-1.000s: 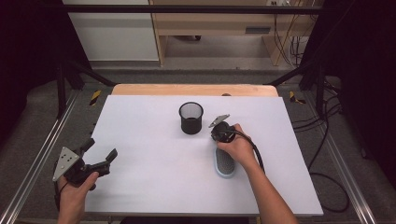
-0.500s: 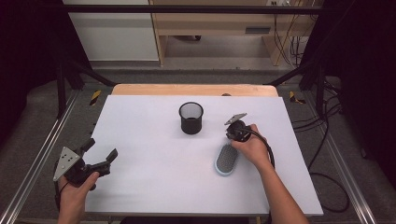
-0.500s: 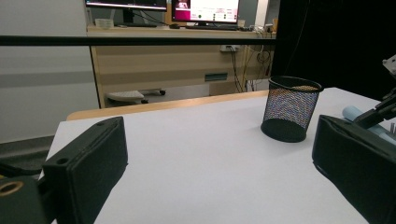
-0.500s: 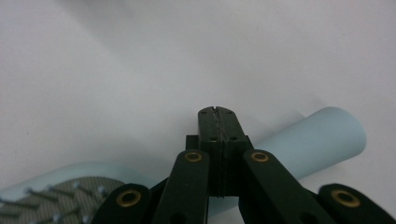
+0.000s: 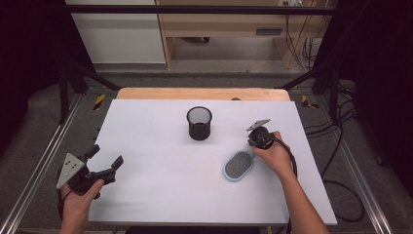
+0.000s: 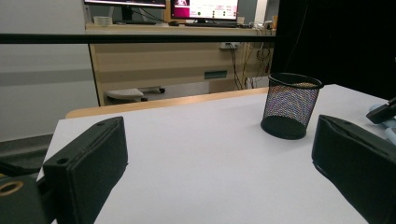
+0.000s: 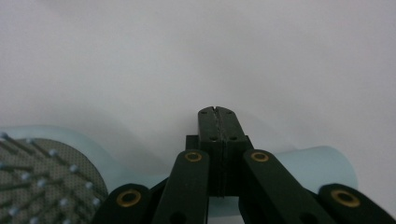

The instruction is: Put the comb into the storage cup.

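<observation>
Now, high view: right claw [image 5: 254, 144] has slid toward 3 o'clock across the white surface [image 5: 156, 146] since a second ago, and the blue hairbrush [image 5: 238, 165] has gone with it, swinging so its bristle head points to 7 o'clock of the hand. Mesh cup [image 5: 199, 123] sits at 11 o'clock of the brush, well apart, unmoved. Left claw [image 5: 104, 163] parked at the surface's 8 o'clock corner, same spot as before.

Left gripper view: jaws spread wide, nothing between them; mesh cup [image 6: 290, 106] at 1 o'clock, upright.

Right gripper view: jaws pressed together with no gap, over the brush handle [image 7: 317, 163]; bristle head [image 7: 42, 182] at 8 o'clock. Looks like it pushes or drags, no real pinch. Likely repositioning the brush for a proper pickup; cup probably the goal.
</observation>
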A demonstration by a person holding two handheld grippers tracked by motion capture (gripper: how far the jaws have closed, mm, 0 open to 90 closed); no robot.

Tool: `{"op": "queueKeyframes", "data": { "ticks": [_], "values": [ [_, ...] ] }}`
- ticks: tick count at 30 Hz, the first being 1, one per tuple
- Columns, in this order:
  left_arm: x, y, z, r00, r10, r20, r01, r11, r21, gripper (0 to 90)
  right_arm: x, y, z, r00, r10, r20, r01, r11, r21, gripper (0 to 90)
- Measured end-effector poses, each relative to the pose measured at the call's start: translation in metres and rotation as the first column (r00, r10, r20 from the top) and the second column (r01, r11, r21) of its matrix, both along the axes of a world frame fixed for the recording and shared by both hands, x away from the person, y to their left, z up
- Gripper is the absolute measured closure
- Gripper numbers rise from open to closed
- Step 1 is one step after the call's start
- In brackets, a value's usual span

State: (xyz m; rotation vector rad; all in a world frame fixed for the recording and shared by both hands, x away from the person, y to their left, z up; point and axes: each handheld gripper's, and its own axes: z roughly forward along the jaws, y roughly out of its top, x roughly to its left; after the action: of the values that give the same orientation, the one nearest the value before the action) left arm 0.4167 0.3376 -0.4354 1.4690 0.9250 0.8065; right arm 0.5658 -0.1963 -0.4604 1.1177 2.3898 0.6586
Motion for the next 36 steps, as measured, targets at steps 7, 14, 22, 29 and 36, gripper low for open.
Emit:
{"op": "queueKeyframes", "data": {
  "ticks": [7, 14, 22, 29, 36],
  "values": [
    [0.001, 0.0, -0.001, 1.0, 0.004, -0.006, -0.004, 1.0, 0.003, 3.6, -0.008, -0.022, 0.0, 0.9994, -0.034, -0.002, 0.034, 0.9993, 0.013, 90.0],
    [0.001, 0.002, -0.001, 0.9999, 0.012, -0.008, -0.012, 0.9999, 0.003, 3.6, -0.018, -0.048, 0.001, 0.9967, -0.08, -0.012, 0.08, 0.9966, 0.017, 90.0],
    [0.002, 0.002, -0.002, 0.9998, 0.012, -0.013, -0.012, 0.9999, 0.009, 3.6, -0.033, -0.065, 0.0, 0.9954, -0.091, -0.03, 0.093, 0.9936, 0.064, 90.0],
    [0.002, 0.004, -0.002, 0.9997, 0.021, -0.014, -0.021, 0.9997, 0.009, 3.6, -0.057, -0.072, 0.0, 0.9949, -0.085, -0.055, 0.089, 0.9919, 0.09, 90.0],
    [0.002, 0.004, -0.002, 0.9997, 0.019, -0.016, -0.019, 0.9997, 0.014, 3.6, -0.073, -0.07, 0.0, 0.9958, -0.063, -0.067, 0.069, 0.9925, 0.101, 90.0]
  ]
}}
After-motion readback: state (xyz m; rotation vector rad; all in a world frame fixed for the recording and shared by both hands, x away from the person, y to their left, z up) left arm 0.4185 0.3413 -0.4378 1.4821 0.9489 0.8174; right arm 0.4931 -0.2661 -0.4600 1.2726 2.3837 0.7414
